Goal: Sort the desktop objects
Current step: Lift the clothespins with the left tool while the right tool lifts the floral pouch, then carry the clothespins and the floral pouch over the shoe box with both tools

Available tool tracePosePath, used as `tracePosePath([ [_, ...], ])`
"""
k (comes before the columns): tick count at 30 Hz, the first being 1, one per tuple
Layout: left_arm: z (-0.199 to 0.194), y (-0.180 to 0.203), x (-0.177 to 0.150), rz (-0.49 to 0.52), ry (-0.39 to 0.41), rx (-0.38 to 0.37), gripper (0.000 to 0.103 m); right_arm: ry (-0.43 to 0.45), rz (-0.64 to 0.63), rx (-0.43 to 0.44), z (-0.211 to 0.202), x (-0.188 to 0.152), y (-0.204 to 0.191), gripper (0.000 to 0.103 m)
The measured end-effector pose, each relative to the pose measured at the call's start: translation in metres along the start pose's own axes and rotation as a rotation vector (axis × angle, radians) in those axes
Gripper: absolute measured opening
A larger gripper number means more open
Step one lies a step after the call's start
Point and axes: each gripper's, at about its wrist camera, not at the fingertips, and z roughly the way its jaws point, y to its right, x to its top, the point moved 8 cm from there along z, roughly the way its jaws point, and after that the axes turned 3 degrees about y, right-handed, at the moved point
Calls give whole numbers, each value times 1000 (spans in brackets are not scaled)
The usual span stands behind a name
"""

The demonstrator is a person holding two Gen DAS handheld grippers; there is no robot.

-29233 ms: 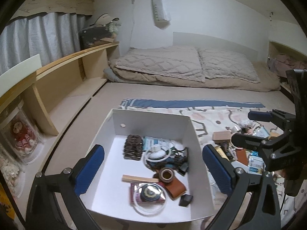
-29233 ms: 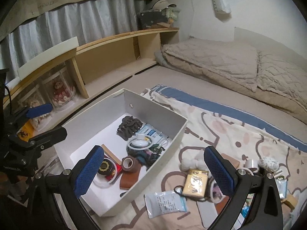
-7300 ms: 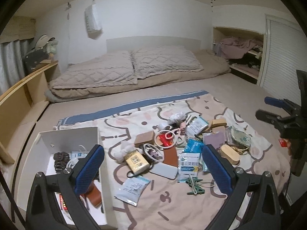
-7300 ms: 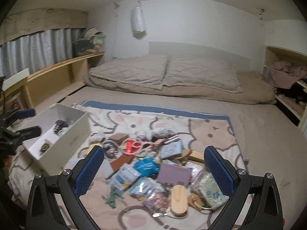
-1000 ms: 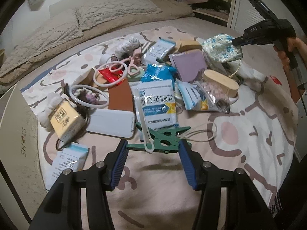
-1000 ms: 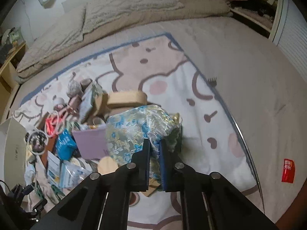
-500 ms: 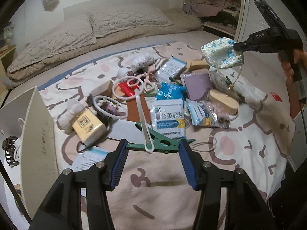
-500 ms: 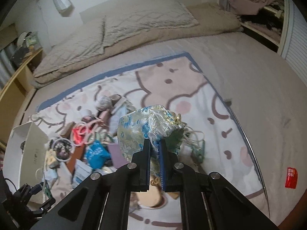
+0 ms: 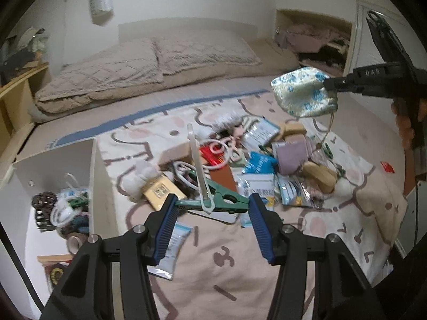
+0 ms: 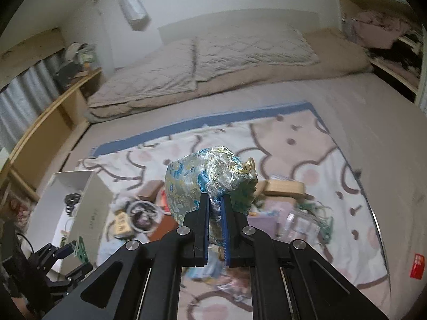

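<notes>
My left gripper (image 9: 212, 205) is shut on a green clothes peg (image 9: 224, 201) that has a white plastic strip (image 9: 197, 165) hooked through it, held up above the blanket. My right gripper (image 10: 214, 202) is shut on the gathered neck of a blue-and-gold brocade pouch (image 10: 197, 184), which hangs in the air over the pile. From the left wrist view the pouch (image 9: 301, 93) is at the upper right, its cord dangling. The pile of small objects (image 9: 267, 160) lies on the patterned blanket. The white box (image 9: 102, 181) stands at the left with several items inside.
Folded beige bedding (image 9: 149, 64) lies along the far wall. A wooden shelf unit (image 10: 53, 112) runs along the left side. A red tag (image 10: 416, 265) lies on the mat at the right. A person's hand (image 9: 405, 122) holds the right gripper's handle.
Both grippers have risen, lifting the peg and the pouch higher above the pile. The white box has come further into the left wrist view, and the pouch's cord is off the blanket.
</notes>
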Motion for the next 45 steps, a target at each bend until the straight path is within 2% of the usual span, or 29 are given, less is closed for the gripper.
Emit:
tracePosePath([
  [11,-33,-54,3,-72,50,116,54,54,-75,115,-7,16,-72,9],
  [26,-62,-110,-23,-151,35,241,54,74,-199,235,-6,14,-163,9],
  [45,-87,-177,-61,-262,19,318,54,57,-295,374,25,5,-278,9],
])
